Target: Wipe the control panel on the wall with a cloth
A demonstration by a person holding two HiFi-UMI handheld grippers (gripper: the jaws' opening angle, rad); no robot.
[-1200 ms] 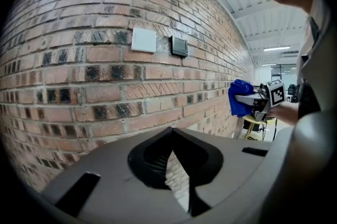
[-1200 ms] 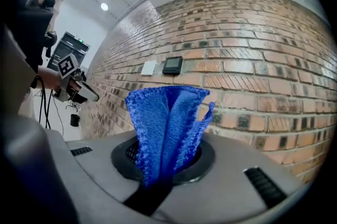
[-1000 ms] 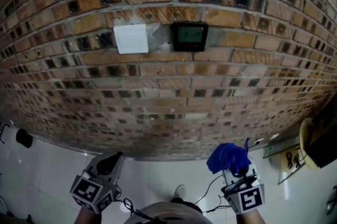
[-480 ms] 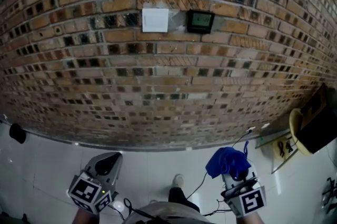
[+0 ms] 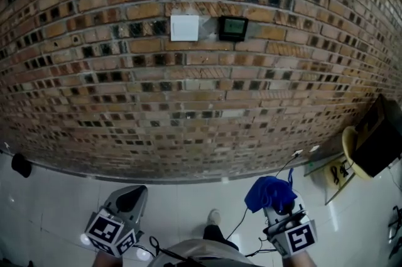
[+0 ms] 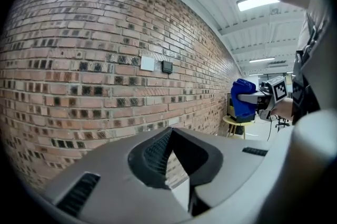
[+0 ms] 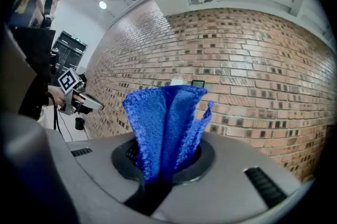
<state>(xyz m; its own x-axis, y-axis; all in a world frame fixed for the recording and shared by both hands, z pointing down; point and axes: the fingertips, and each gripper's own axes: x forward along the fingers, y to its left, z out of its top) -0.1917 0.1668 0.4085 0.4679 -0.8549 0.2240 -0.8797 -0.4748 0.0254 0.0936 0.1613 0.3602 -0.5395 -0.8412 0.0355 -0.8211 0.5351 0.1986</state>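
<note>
- A brick wall (image 5: 188,102) carries a dark control panel (image 5: 232,27) beside a white plate (image 5: 184,27), above a white tiled floor (image 5: 56,196).
- The right gripper (image 5: 277,204) clamps a blue cloth (image 5: 269,191); the left gripper (image 5: 130,193) has its jaws together, empty.

We carry a grey moulded left gripper (image 5: 133,193) and right gripper (image 5: 278,206), each bearing a black-and-white square-marker cube and trailing black cables (image 5: 152,244).
</note>
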